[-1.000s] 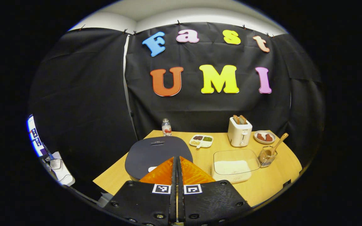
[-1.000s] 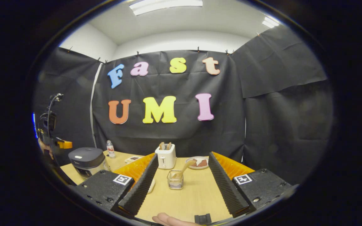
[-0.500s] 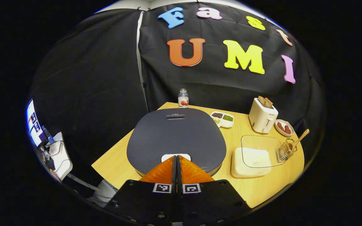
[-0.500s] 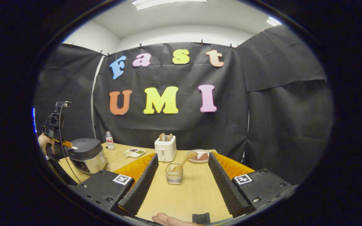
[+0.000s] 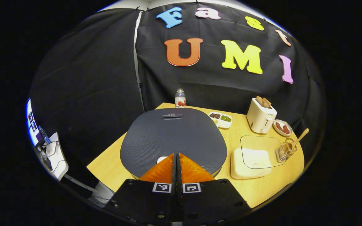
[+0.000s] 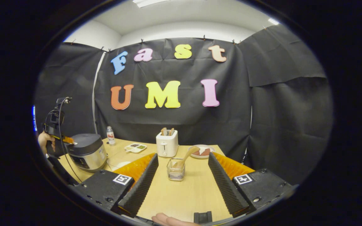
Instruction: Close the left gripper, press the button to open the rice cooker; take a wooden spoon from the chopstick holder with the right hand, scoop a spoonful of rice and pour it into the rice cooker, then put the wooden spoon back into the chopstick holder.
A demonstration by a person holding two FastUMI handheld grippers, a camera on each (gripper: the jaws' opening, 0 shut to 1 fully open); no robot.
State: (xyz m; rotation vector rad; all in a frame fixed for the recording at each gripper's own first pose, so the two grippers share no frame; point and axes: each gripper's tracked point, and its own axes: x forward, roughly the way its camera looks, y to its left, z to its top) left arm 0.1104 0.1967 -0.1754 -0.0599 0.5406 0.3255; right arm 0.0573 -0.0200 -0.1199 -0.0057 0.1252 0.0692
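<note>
The rice cooker (image 5: 173,136) with its dark lid down sits at the table's left; it also stands in the right gripper view (image 6: 86,151). My left gripper (image 5: 177,155) is shut, its tips over the white button (image 5: 161,159) at the lid's front edge. In the right gripper view the left gripper (image 6: 67,140), held by a hand, rests at the cooker's front top. My right gripper (image 6: 182,161) is open, facing the wire chopstick holder (image 6: 175,171) with the wooden spoon (image 6: 188,155) in it. A clear container of rice (image 5: 251,160) lies beside the holder (image 5: 283,152).
A white toaster (image 6: 166,145) with bread stands at the back. A plate of red food (image 6: 202,151), a divided dish (image 5: 220,119) and a small bottle (image 5: 179,99) line the far edge of the wooden table (image 6: 187,194). Black cloth walls enclose the booth.
The left gripper dropped toward the cooker lid and its tips now cover most of the white button. The right gripper edged closer to the chopstick holder, still open.
</note>
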